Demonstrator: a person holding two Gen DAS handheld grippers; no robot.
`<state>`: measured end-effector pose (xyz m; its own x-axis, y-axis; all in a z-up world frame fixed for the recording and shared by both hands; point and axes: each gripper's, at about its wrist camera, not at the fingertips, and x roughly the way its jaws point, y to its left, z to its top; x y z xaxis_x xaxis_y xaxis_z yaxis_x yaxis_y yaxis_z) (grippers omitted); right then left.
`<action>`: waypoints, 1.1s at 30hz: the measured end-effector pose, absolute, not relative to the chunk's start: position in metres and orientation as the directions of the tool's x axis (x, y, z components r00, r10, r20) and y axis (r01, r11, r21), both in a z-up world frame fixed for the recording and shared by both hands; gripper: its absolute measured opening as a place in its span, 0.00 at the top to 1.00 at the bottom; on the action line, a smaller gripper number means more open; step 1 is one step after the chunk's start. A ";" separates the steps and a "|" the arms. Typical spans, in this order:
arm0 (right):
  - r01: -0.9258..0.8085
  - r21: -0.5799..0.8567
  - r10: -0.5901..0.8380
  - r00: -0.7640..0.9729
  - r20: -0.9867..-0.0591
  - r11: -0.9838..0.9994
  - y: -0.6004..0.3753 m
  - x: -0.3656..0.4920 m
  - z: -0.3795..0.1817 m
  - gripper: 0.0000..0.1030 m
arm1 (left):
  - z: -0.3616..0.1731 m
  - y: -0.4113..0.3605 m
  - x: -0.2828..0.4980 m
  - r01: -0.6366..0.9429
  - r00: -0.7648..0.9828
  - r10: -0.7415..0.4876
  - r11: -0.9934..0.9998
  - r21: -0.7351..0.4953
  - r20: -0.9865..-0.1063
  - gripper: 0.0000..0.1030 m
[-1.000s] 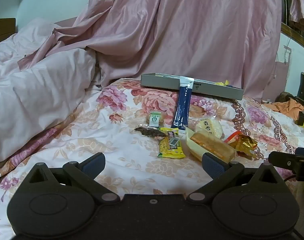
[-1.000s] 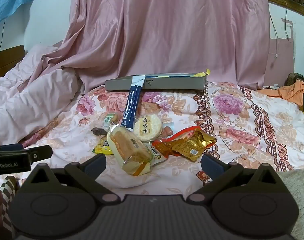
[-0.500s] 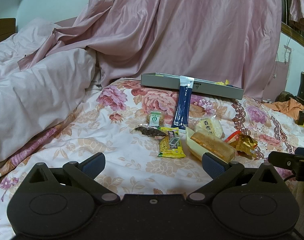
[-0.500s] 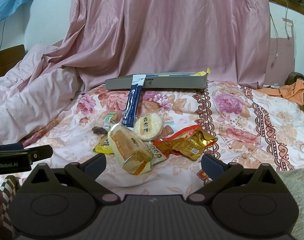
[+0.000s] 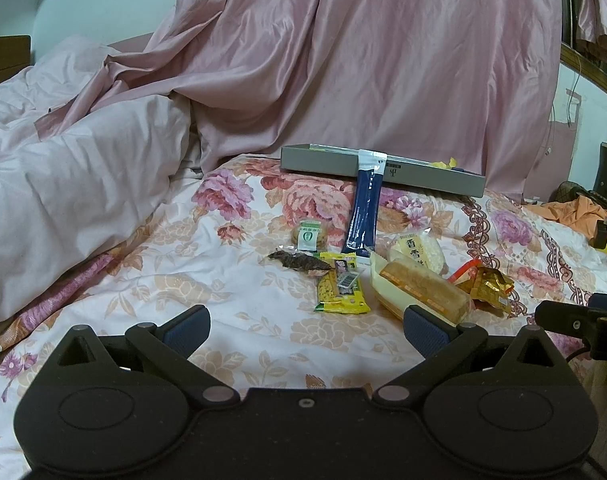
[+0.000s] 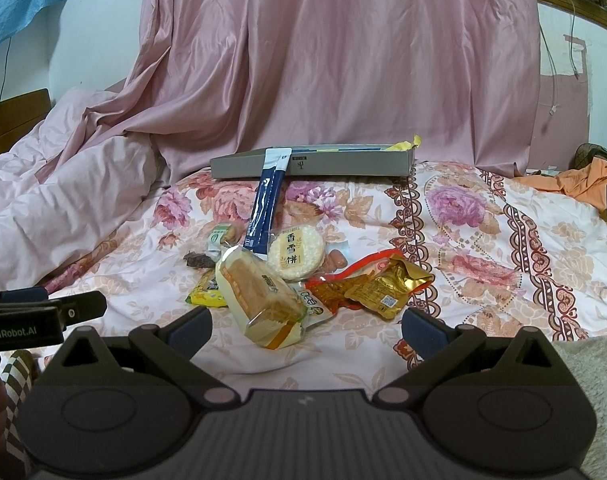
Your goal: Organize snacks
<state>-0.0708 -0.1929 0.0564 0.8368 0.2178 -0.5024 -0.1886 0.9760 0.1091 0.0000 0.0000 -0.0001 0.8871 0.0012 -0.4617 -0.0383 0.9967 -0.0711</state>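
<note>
The left gripper and the right gripper are both held with fingers spread wide and nothing between them, low over the floral bedsheet. The snacks are heaped mid-bed: a bread pack is nearest, a round rice cracker lies behind it, and a blue stick packet leans on the grey tray.

Both wrist cameras sit low over the bed, facing the pink curtain; left view offset leftward. Shared: snack pile, grey tray.
</note>
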 end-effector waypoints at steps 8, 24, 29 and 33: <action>-0.188 0.109 0.218 0.836 -0.504 0.976 -0.193 -0.071 0.057 0.00 | 0.000 0.000 0.000 -0.038 0.887 0.001 0.997 -0.071 -0.462 0.01; -0.170 0.097 0.196 0.830 -0.522 0.981 -0.192 -0.071 0.056 0.00 | -0.006 -0.002 0.000 -0.028 0.876 -0.007 0.997 -0.066 -0.482 0.01; -0.160 0.106 0.192 0.820 -0.539 0.981 -0.192 -0.066 0.057 0.00 | -0.009 -0.006 0.005 -0.036 0.861 0.000 0.997 -0.062 -0.509 0.01; -0.147 0.121 0.189 0.812 -0.552 0.982 -0.194 -0.062 0.057 0.00 | -0.011 -0.008 0.008 -0.034 0.845 -0.006 0.997 -0.065 -0.535 0.01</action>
